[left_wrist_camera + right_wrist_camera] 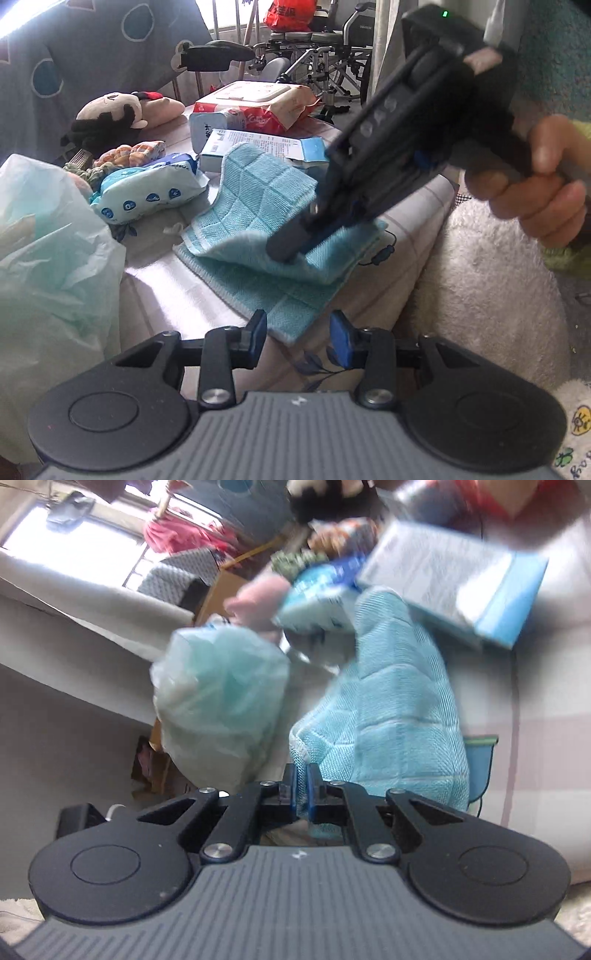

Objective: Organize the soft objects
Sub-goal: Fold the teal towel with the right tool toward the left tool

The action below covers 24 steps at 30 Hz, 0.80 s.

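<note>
Left wrist view pretty much explains the whole setup: the light blue towel (258, 218) is lying on the pale checked bedcover (173, 284), and the right gripper (286, 249) has reached in from the upper right, held by a hand (532, 184), with its tips pinched onto a fold of the cloth. That fold is lifted and curled over the flat layer underneath, so my guess is the towel is getting folded rather than carried off.

The right wrist view backs that up. The right tongs (303, 779) are clenched tight on the towel's hemmed edge, with the cloth running out ahead of the jaws.

The left gripper (297, 332) sits just short of the towel's near edge with its jaws partly apart and nothing between them, probably waiting to pin or grab that near side. The towel is directly ahead of it, close but not touching as far as I can tell.

Off to the left of both tongs there's a pale green plastic bag (48, 236), and beyond the towel a blue-and-white tissue pack (147, 192).
</note>
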Motion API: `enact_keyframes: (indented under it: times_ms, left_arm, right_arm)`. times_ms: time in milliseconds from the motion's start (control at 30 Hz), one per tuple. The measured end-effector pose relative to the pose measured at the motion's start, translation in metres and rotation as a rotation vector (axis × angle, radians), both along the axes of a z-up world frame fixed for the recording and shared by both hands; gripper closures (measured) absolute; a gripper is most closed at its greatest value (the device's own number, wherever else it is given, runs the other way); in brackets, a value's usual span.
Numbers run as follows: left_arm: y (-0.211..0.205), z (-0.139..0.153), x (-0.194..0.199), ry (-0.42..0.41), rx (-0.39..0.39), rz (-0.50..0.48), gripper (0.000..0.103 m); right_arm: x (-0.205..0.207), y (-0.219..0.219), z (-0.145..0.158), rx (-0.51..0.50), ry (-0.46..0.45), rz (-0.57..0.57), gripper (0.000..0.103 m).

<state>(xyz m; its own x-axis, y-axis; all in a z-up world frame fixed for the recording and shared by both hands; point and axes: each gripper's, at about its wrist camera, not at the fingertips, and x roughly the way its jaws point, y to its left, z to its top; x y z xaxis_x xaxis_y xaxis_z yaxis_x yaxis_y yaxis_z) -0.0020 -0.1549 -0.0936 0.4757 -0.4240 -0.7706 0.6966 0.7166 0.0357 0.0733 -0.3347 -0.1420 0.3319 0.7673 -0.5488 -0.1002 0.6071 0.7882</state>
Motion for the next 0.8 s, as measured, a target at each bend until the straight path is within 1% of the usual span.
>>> enact_keyframes:
  times_ms: [100, 167, 200, 233, 267, 333, 400, 433, 500, 567, 600, 667, 700, 800]
  left_arm:
    - [0.005, 0.005, 0.0, -0.005, -0.005, 0.006, 0.064]
    - [0.007, 0.009, 0.0, -0.013, -0.011, 0.007, 0.064]
    - [0.008, 0.012, -0.001, -0.021, -0.016, 0.008, 0.064]
    - [0.01, 0.016, -0.001, -0.028, -0.024, 0.007, 0.064]
    - [0.012, 0.02, -0.002, -0.036, -0.035, 0.005, 0.063]
    - [0.015, 0.026, -0.002, -0.038, -0.064, 0.002, 0.058]
    - [0.016, 0.029, 0.003, -0.017, -0.092, 0.006, 0.058]
    - [0.015, 0.028, 0.005, -0.006, -0.101, 0.006, 0.058]
    - [0.01, 0.025, 0.01, 0.009, -0.105, 0.006, 0.058]
    - [0.003, 0.019, 0.014, 0.021, -0.099, 0.0, 0.058]
    - [0.0, 0.016, 0.016, 0.036, -0.093, -0.001, 0.059]
    - [-0.006, 0.009, 0.019, 0.059, -0.085, -0.007, 0.059]
    - [-0.008, 0.004, 0.02, 0.069, -0.076, -0.004, 0.059]
    - [-0.012, -0.004, 0.02, 0.069, -0.051, -0.004, 0.059]
  right_arm:
    - [0.0, 0.008, -0.013, -0.01, 0.053, 0.022, 0.095]
    - [0.0, 0.008, -0.014, -0.017, 0.065, 0.016, 0.092]
    - [-0.001, 0.004, -0.011, -0.01, 0.055, 0.01, 0.085]
    - [-0.003, 0.001, -0.005, -0.001, 0.034, 0.0, 0.075]
    - [-0.005, -0.005, 0.003, 0.014, -0.002, -0.012, 0.071]
    - [-0.012, -0.016, 0.022, 0.044, -0.075, -0.035, 0.059]
    - [-0.022, -0.031, 0.038, 0.053, -0.151, -0.066, 0.059]
    - [-0.025, -0.036, 0.043, 0.029, -0.171, -0.09, 0.059]
    - [-0.027, -0.049, 0.045, -0.053, -0.178, -0.148, 0.059]
    - [-0.025, -0.056, 0.039, -0.123, -0.155, -0.182, 0.058]
    - [-0.023, -0.057, 0.032, -0.138, -0.137, -0.188, 0.058]
    - [-0.018, -0.055, 0.022, -0.153, -0.105, -0.181, 0.052]
    - [-0.013, -0.047, 0.013, -0.169, -0.085, -0.18, 0.046]
    - [-0.006, -0.037, -0.002, -0.197, -0.061, -0.16, 0.045]
